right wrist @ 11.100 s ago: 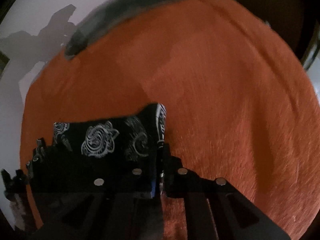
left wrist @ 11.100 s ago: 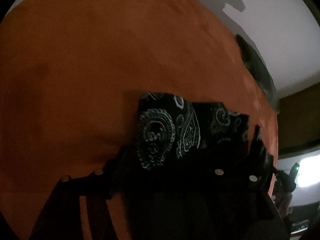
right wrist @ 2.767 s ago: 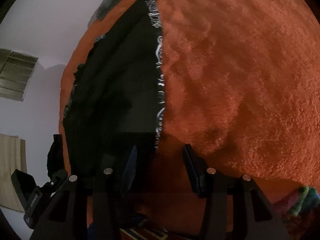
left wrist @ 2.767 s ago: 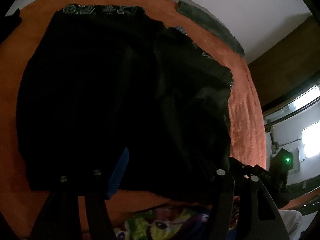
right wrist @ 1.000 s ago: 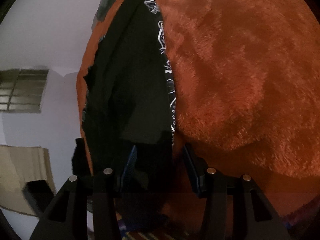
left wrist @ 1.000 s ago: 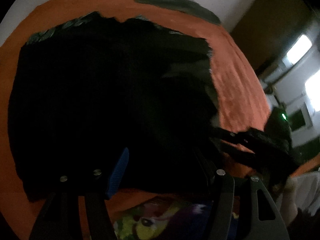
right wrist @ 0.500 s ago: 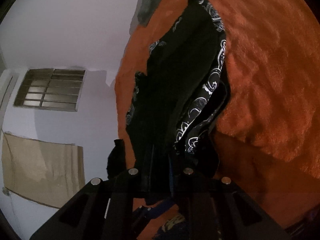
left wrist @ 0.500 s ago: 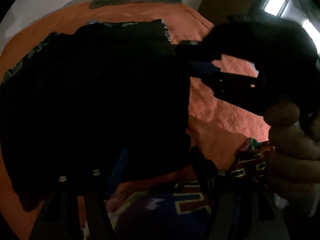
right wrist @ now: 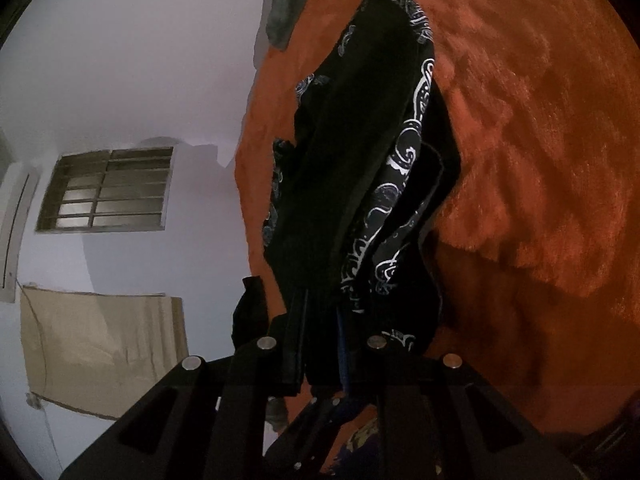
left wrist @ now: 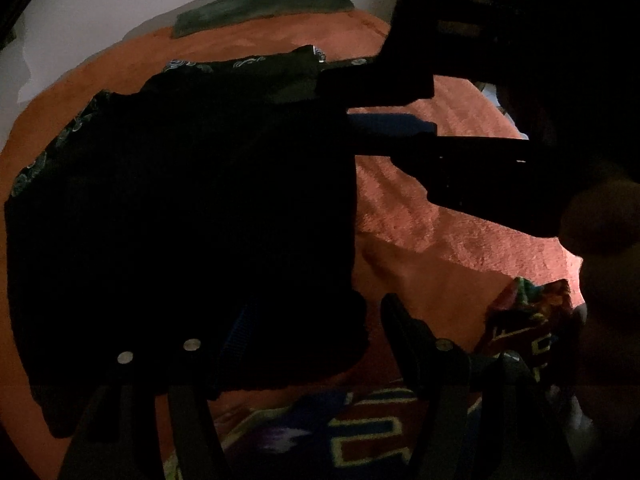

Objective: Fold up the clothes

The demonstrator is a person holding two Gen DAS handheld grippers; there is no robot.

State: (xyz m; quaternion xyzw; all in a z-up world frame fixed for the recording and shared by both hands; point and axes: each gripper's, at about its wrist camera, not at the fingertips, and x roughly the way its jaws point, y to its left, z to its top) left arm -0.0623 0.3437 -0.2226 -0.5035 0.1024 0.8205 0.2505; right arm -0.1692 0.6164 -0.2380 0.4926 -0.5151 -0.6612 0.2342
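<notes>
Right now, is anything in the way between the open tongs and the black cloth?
Nothing visible is. The left tongs hang open right over the near edge of the black cloth. The right tongs already pinch its far edge.

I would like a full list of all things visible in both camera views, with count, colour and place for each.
Black garment with white paisley print: one, black and white, on the orange blanket, right edge lifted.
Orange fleece blanket: one, orange, under the garment.
Dark grey-green cloth: one, at the blanket's far edge by the wall.
Multicoloured patterned fabric: at least one piece, near edge of the blanket.
White wall: one, behind the blanket.
Barred window: one, in the wall.
Beige sheet: one, on the wall below the window.
Left gripper: black, open, over the garment's near edge.
Right gripper: black, shut on the garment's edge.
Hand: one, holding the right gripper.
</notes>
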